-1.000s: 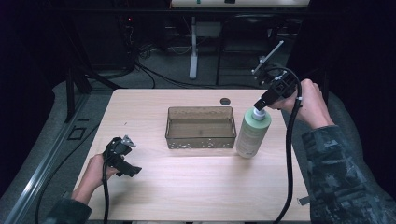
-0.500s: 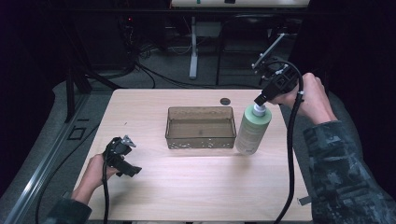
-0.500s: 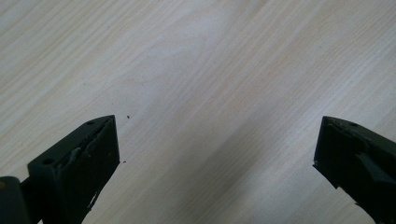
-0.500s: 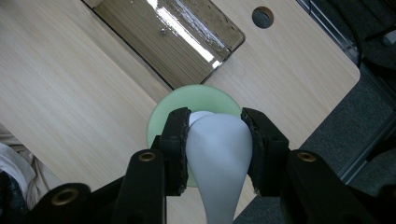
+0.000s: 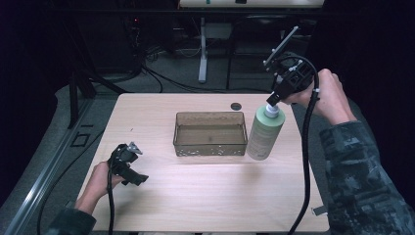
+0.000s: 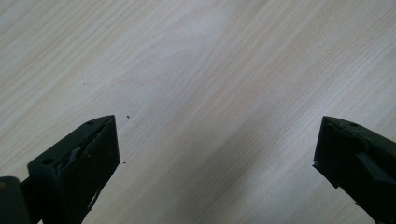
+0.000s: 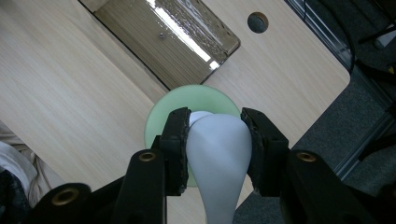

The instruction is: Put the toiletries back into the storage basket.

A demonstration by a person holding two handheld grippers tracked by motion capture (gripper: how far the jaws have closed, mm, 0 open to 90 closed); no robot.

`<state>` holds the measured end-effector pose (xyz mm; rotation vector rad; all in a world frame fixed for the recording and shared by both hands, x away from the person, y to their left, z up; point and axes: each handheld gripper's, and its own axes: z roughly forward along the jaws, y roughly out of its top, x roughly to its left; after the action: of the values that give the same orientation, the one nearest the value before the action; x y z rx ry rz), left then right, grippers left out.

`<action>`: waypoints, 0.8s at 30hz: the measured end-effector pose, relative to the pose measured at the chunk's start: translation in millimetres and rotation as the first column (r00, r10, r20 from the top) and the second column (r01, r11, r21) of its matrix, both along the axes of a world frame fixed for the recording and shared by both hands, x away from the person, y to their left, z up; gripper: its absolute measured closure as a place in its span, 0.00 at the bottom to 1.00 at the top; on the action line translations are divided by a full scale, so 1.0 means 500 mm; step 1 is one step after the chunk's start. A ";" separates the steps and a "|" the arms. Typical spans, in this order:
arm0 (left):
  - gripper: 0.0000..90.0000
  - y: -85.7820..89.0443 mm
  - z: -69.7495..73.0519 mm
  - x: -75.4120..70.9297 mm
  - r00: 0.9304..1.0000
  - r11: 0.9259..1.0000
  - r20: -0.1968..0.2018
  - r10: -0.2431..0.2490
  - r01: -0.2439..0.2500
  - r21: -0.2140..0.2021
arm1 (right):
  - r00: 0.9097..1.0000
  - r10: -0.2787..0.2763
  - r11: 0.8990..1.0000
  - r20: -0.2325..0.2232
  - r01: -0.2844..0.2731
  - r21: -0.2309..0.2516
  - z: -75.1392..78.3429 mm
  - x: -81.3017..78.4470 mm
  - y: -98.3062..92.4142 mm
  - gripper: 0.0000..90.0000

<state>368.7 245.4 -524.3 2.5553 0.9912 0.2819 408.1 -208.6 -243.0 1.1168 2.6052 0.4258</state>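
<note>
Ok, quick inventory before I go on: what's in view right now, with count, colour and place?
bottle: 1, pale green body with a white pump top, standing on the table just right of the tray
tray: 1, translucent brown, mid-table, nothing visible inside
table: 1, light wood, with a round dark hole near its far edge
right gripper: 1, black, jaws shut on the bottle's white pump top
left gripper: 1, black, jaws open, at the table's near left
hands: 2, right hand, left hand
</note>
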 end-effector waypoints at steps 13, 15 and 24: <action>0.00 0.000 0.000 0.000 1.000 1.000 0.001 0.000 0.000 0.001 | 1.000 0.000 1.000 0.010 0.000 -0.009 0.023 0.001 0.001 0.70; 0.00 0.000 0.000 0.000 1.000 1.000 0.001 0.000 0.000 0.000 | 1.000 -0.001 1.000 0.012 0.001 -0.008 0.026 0.001 0.002 0.70; 0.00 0.000 0.000 0.000 1.000 1.000 0.000 -0.001 0.001 0.001 | 1.000 0.001 1.000 0.014 -0.001 -0.016 0.037 0.003 0.005 0.70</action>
<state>368.8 245.2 -524.4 2.5562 0.9905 0.2819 409.6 -206.3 -224.4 1.1030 2.5926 0.4112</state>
